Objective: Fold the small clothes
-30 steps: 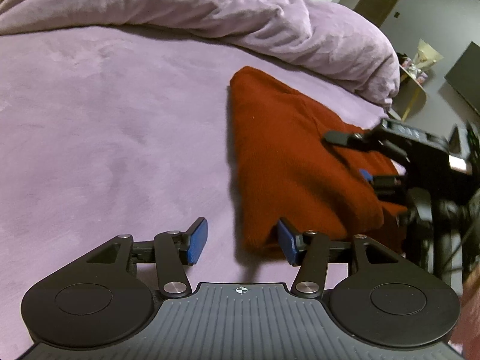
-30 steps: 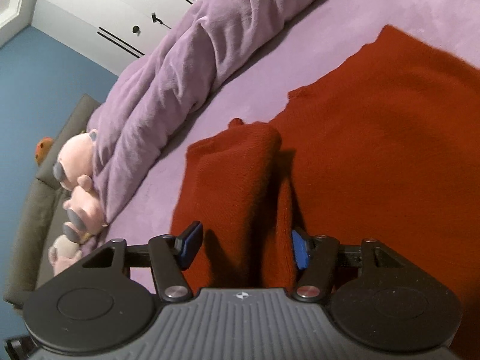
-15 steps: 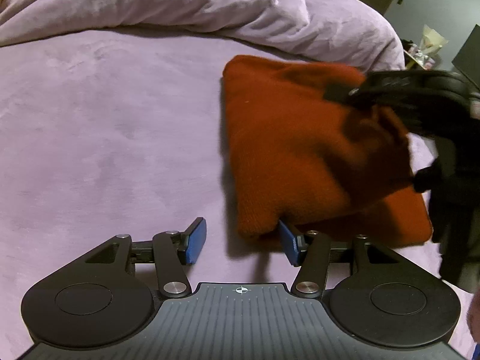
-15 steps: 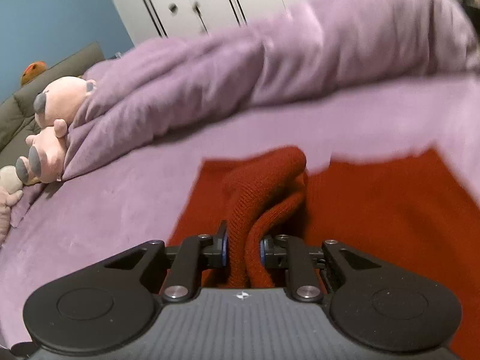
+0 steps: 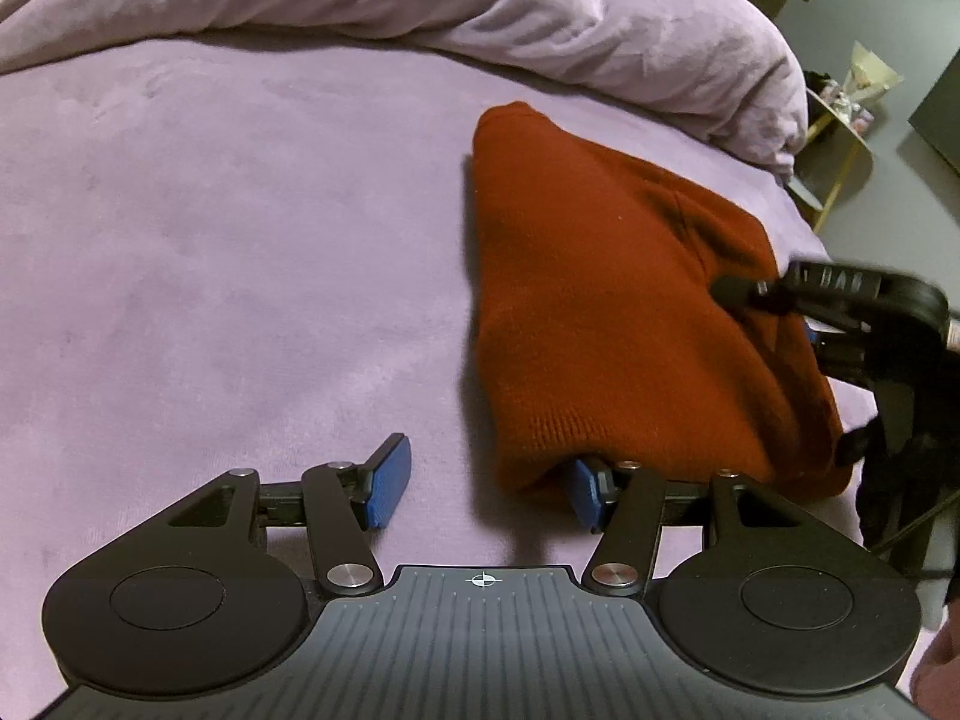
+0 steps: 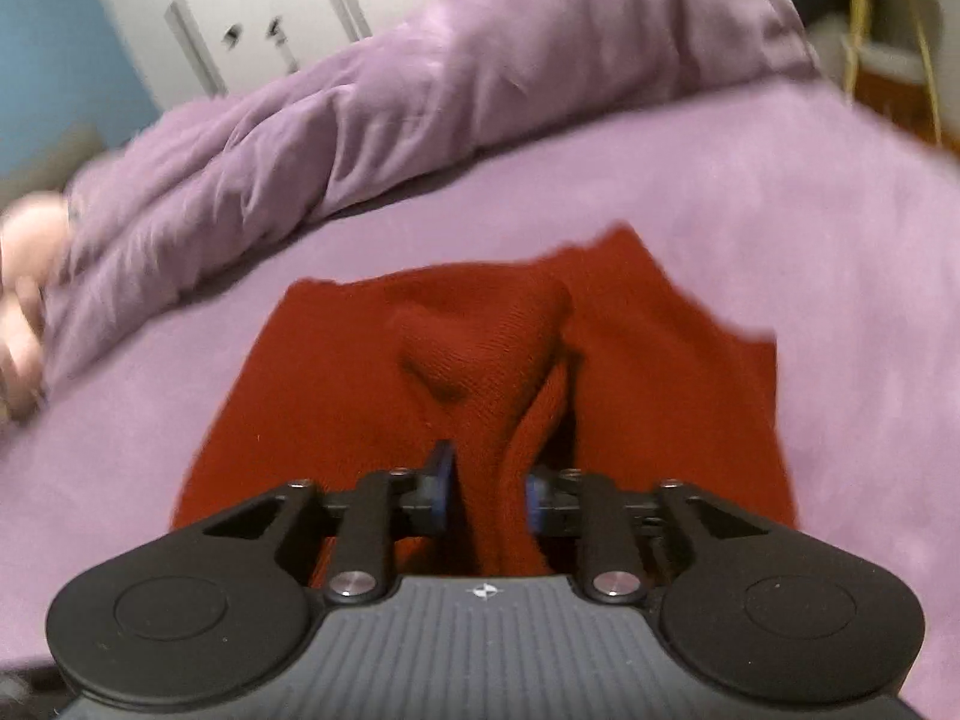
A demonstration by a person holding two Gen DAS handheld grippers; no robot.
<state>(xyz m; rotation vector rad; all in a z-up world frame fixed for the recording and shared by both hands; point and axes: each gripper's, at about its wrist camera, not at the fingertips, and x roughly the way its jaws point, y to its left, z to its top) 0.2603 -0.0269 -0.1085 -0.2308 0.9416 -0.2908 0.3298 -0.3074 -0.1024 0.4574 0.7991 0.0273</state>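
A rust-red knit garment (image 5: 600, 300) lies folded on the purple bed sheet (image 5: 210, 240). My left gripper (image 5: 486, 486) is open at its near corner. The right fingertip (image 5: 585, 495) sits tucked under the garment's hem and the left fingertip (image 5: 387, 480) rests over bare sheet. My right gripper (image 6: 489, 486) has a raised fold of the same garment (image 6: 480, 348) between its pads, which still touch the cloth while the jaws are opening. In the left wrist view the right gripper (image 5: 774, 294) reaches in from the right over the garment's far side.
A bunched purple duvet (image 5: 420, 0) runs along the back of the bed. A blurred pink plush toy (image 6: 24, 276) lies at the far left. Beyond the bed's right edge stands a small side table (image 5: 840, 120). White wardrobe doors (image 6: 252, 30) are behind.
The right gripper closed on a fold of the garment, lifted it and swung round; its jaws now stand wider. The left gripper slid up to the garment's near corner.
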